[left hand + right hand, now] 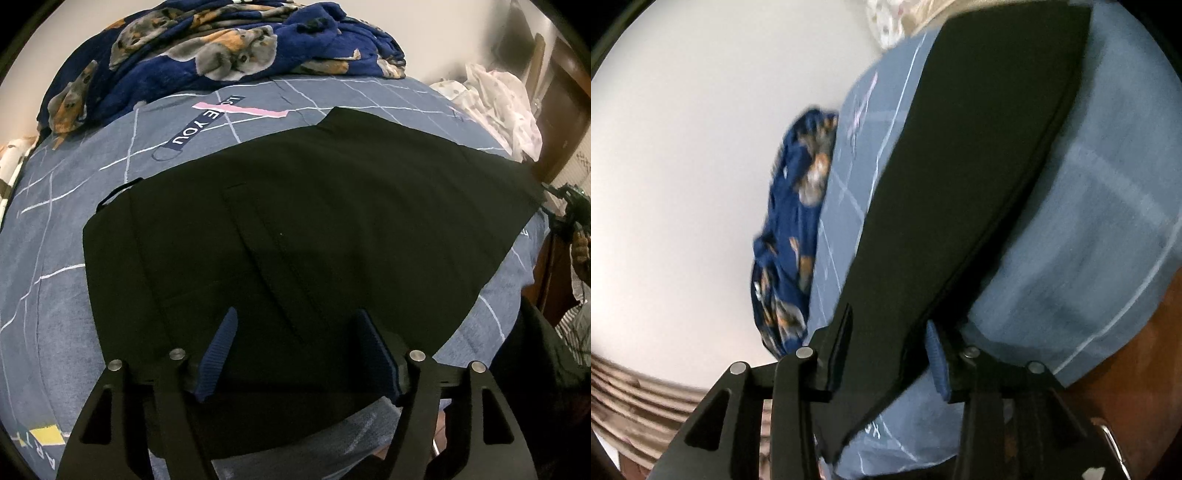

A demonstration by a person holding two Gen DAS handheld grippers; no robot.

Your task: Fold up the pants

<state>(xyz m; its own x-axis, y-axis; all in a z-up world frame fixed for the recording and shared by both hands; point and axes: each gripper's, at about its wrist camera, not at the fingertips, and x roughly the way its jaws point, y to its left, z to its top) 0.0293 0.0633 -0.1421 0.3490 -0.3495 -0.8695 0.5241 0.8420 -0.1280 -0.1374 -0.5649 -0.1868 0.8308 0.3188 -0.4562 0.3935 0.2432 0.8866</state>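
Black pants [314, 221] lie spread flat on a blue bedsheet [55, 277] with white grid lines. In the left wrist view my left gripper [299, 350] hangs over the near edge of the pants. Its blue-padded fingers [221, 347] stand wide apart and pinch nothing. In the right wrist view, which is tilted, one narrow end of the pants [960, 184] runs in between the fingers of my right gripper [890, 354]. The blue pad [936, 363] stands just off the cloth edge, so the jaws are open around the fabric.
A crumpled dark-blue fleece blanket with a dog print [221, 48] lies at the far side of the bed, against a white wall. A white patterned cloth pile [498, 107] sits at the far right. A person's hand [580, 251] shows beyond the right bed edge. Brown wood [1126, 362] borders the bed.
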